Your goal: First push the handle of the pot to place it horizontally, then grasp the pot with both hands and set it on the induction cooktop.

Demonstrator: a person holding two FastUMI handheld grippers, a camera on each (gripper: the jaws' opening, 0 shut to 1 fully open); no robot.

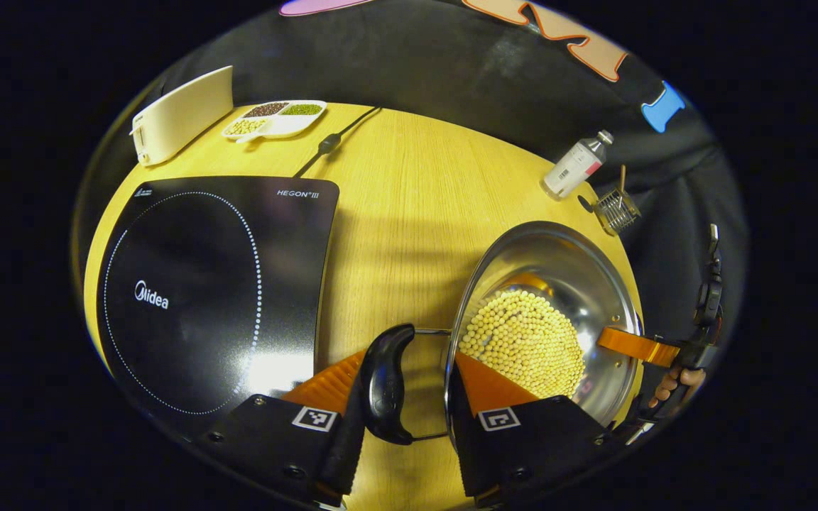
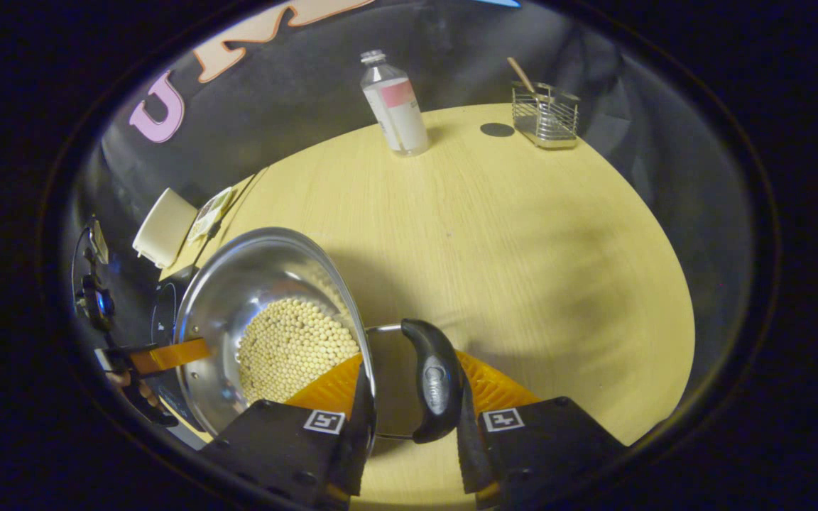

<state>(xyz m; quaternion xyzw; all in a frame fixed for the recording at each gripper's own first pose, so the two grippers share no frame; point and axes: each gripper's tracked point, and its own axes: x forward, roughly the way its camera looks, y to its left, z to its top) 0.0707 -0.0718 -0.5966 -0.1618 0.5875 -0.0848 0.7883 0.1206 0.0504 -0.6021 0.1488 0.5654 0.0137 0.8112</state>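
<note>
A steel pot [image 1: 558, 262] holding pale round beans [image 1: 526, 341] stands to the right of the black induction cooktop [image 1: 203, 298]. Its two black side handles lie level, one on each side. My left gripper [image 1: 409, 362] clamps the near handle [image 1: 386, 383], one finger outside the grip and the other inside the pot wall. My right gripper [image 2: 412, 362] holds the opposite handle [image 2: 437, 380] the same way, with one finger over the beans [image 2: 288, 348] in the pot [image 2: 238, 284]. Across the rim, a finger [image 1: 636, 346] of the right gripper and a hand [image 1: 675, 383] show. I cannot tell whether the pot rests on the table.
On the round wooden table [image 1: 416, 199] stand a white box [image 1: 182, 121], a divided dish of beans [image 1: 274, 119] and the cooktop's cable [image 1: 331, 142] at the back left. A bottle [image 2: 395, 106] and a wire holder [image 2: 545, 113] stand at the far edge.
</note>
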